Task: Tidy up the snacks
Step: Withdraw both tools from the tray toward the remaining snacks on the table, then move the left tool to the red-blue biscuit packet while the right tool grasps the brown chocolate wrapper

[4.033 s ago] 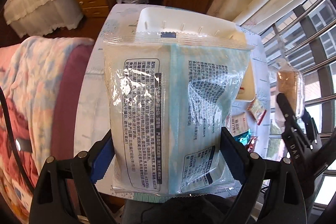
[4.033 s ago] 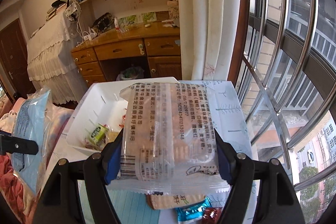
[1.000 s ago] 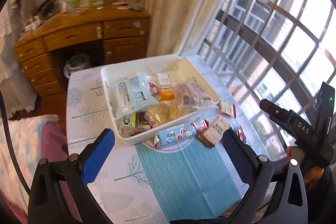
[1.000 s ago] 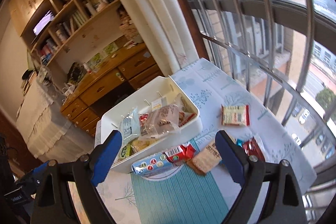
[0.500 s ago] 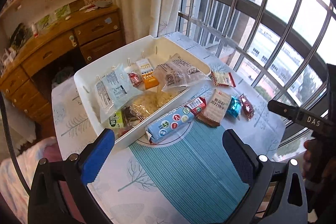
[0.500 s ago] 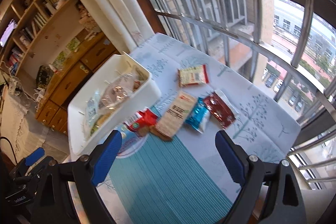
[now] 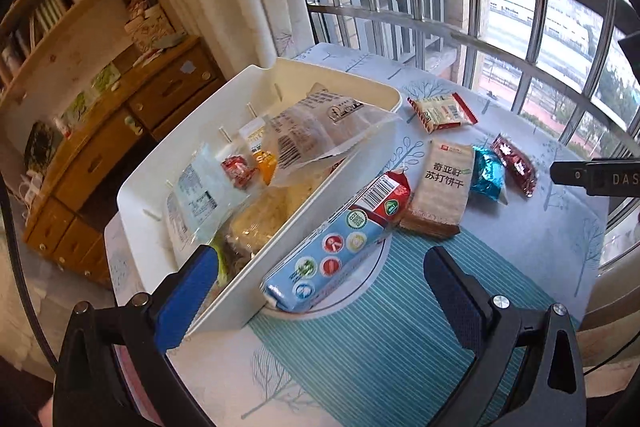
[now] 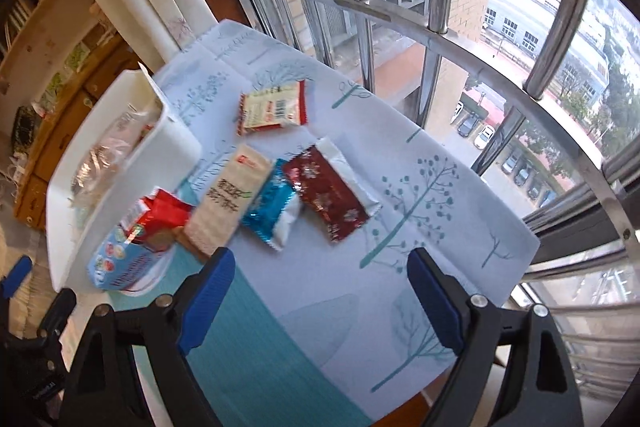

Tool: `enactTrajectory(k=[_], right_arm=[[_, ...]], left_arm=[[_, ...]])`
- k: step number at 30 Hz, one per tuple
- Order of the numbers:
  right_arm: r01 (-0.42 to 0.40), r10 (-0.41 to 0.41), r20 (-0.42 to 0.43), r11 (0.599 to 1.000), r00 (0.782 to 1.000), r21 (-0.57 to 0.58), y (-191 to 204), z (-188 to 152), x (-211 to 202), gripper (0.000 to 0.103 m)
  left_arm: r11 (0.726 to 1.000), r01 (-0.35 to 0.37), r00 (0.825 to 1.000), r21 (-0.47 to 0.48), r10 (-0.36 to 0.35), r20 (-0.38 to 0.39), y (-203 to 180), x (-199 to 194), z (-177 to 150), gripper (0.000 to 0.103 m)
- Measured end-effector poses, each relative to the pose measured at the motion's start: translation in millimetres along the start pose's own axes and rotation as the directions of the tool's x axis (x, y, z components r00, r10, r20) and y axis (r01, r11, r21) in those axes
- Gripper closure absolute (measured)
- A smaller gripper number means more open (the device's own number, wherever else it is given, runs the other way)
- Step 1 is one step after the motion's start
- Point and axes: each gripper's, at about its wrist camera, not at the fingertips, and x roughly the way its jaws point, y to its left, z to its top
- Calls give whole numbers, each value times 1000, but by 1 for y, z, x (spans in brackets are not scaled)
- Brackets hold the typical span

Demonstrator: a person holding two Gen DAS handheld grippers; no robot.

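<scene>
Blue-padded jaws of the left hand-held gripper (image 7: 320,291) and right hand-held gripper (image 8: 320,291) stood spread and empty above the bench (image 7: 532,251). Nearest lay a long blue biscuit pack (image 7: 332,259), its red barcoded end pointing away along the white bin (image 7: 320,207). Beyond it lay a beige cracker pack (image 7: 442,187) printed "苏打饼干", a teal sachet (image 7: 486,173), a dark red sachet (image 7: 516,165) and a red-edged packet (image 7: 442,113).
</scene>
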Motion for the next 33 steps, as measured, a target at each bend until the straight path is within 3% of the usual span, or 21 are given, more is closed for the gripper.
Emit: enactTrajectory(k=[10,18,25,28,31,33], right_arm=[[-9,7,-28,996,1000,-90,-20,11,42,38],[-31,22,-61,989,998,-143,-23,19,63,47],[-54,45,-63,987,997,-150,-24,27,72,55],[-61,53,-58,987,997,-148,-25,30,74,56],[-69,61,-58,988,996,-138,-25,33,76,58],[-73,65,-61,988,996,-138,-25,34,76,60]], left_arm=[[988,-79,996,130,82,-17,-28,47,7,1],[978,-132,987,159,146,-73,-43,77,14,1],[965,-198,975,170,212,-65,-51,80,15,13],[965,-186,978,187,201,-63,-57,77,14,16],[965,-157,982,209,176,-75,-61,79,16,30],[966,-139,982,219,163,-97,-63,84,16,32]])
